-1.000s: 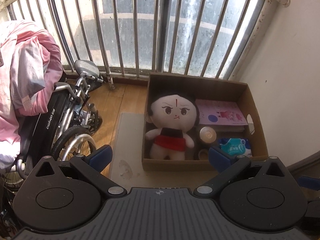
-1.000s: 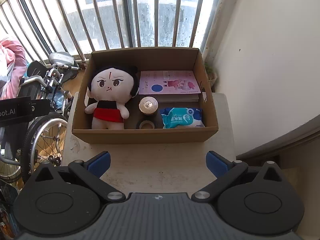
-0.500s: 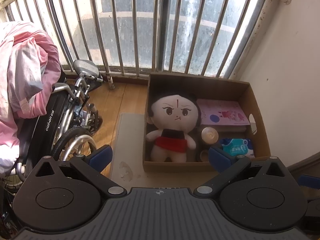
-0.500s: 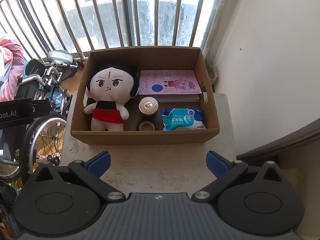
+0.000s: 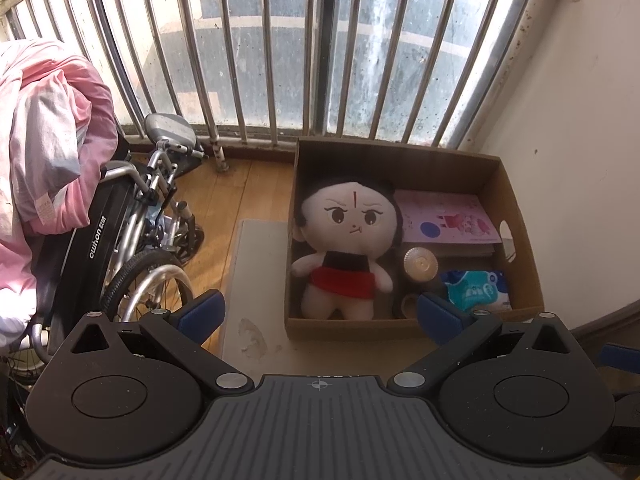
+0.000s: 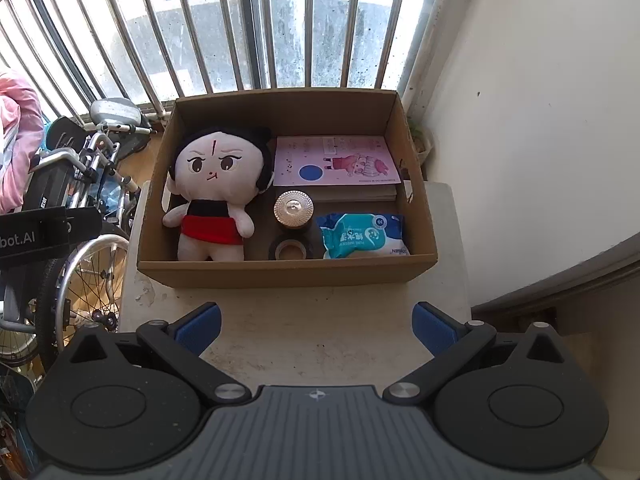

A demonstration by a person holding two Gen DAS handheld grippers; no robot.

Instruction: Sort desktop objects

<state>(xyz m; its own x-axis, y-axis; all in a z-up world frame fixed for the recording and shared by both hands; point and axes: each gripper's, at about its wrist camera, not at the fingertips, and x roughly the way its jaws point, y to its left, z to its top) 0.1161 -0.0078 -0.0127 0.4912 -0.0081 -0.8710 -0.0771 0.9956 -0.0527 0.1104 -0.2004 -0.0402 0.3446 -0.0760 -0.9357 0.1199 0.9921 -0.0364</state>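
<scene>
A brown cardboard box [image 6: 288,274] [image 5: 360,325] stands on a pale table [image 6: 312,344] [image 5: 256,280]. Inside lie a plush doll in red shorts [image 6: 216,196] [image 5: 348,236], a pink booklet [image 6: 336,160] [image 5: 448,220], a round gold-lidded jar [image 6: 294,210] [image 5: 419,264], a tape roll [image 6: 291,249] [image 5: 409,303] and a teal wipes pack [image 6: 362,236] [image 5: 478,290]. My right gripper [image 6: 316,322] hangs open over the bare table in front of the box, holding nothing. My left gripper [image 5: 320,312] is open too, above the box's near left corner, empty.
A folded wheelchair [image 5: 120,232] [image 6: 72,200] with pink cloth [image 5: 44,140] draped over it stands left of the table. Metal railing bars [image 6: 256,24] run behind the box. A white wall [image 6: 540,120] closes the right side, with a dark ledge [image 6: 560,280] below.
Both views have shifted only slightly; the left gripper drifted a little, so the box sits marginally lower in its view. Nothing was grasped or released.
</scene>
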